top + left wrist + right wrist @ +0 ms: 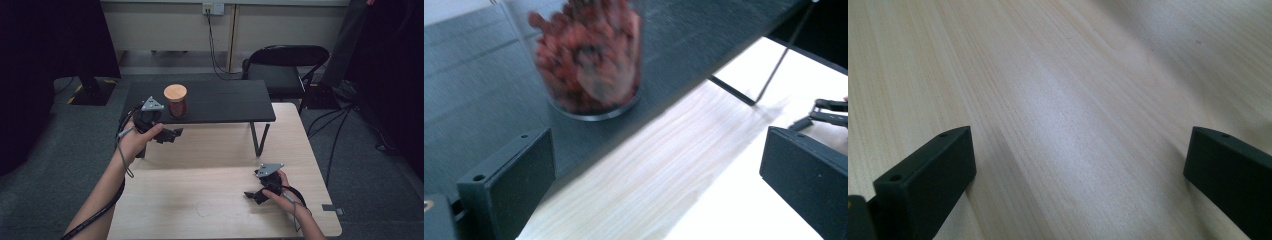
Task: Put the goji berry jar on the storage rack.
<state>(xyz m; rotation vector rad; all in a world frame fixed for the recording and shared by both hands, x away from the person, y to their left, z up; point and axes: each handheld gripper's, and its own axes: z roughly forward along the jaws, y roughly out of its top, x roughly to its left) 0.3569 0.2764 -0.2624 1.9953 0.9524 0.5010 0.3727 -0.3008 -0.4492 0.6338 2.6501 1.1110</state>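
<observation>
A clear jar (pixel 176 102) with a wooden lid, holding red-brown pieces, stands on the low black shelf (pixel 220 102) over the wooden table (pixel 210 195). In the left gripper view the jar (pixel 589 60) is blurred and lies beyond the jaws. My left gripper (pixel 172 134) is just in front of the shelf edge, below the jar, open and apart from it (pixel 659 185). My right gripper (pixel 252 195) rests low over the table at the front right, open with bare wood between its jaws (pixel 1080 180).
The black shelf stands on thin metal legs (pixel 259 140) on the table's far half. A black chair (pixel 280 70) sits behind the table. Cables (pixel 340 125) run across the grey floor at the right. A dark stand base (pixel 92 90) is at the far left.
</observation>
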